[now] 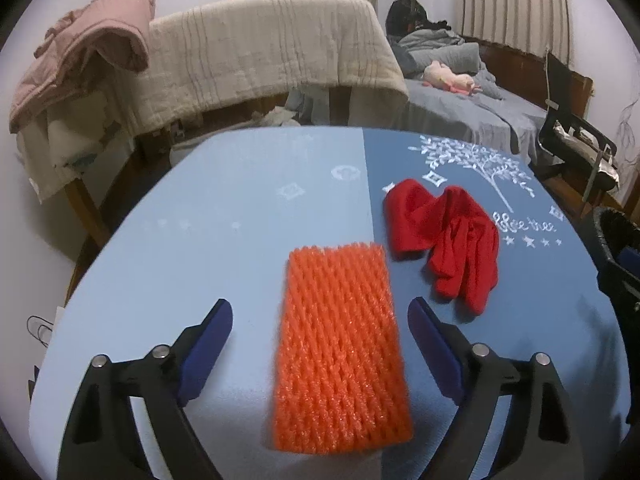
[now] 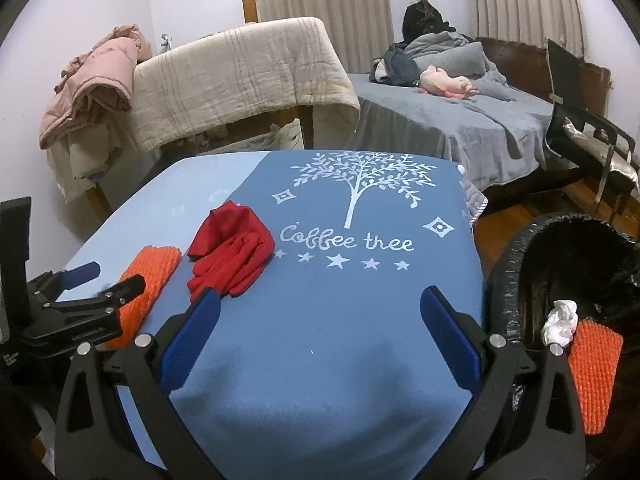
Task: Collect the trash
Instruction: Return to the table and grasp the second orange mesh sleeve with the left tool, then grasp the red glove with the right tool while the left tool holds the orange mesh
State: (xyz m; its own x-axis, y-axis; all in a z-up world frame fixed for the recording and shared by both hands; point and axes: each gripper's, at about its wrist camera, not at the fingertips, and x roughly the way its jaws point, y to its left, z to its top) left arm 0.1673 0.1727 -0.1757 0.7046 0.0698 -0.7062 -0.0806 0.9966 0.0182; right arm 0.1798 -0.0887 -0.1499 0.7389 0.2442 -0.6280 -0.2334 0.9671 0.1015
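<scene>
Orange ribbed foam net sleeve (image 1: 340, 348), flat rectangular pad, lies between spread fingers of left gripper (image 1: 320, 312), untouched; right gripper (image 2: 320, 304) spread, empty.

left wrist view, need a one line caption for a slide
Open left gripper straddles an orange foam net on the blue tablecloth, red gloves lying just beyond.

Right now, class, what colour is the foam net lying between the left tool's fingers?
Orange; the foam net shows best in the left wrist view.
</scene>
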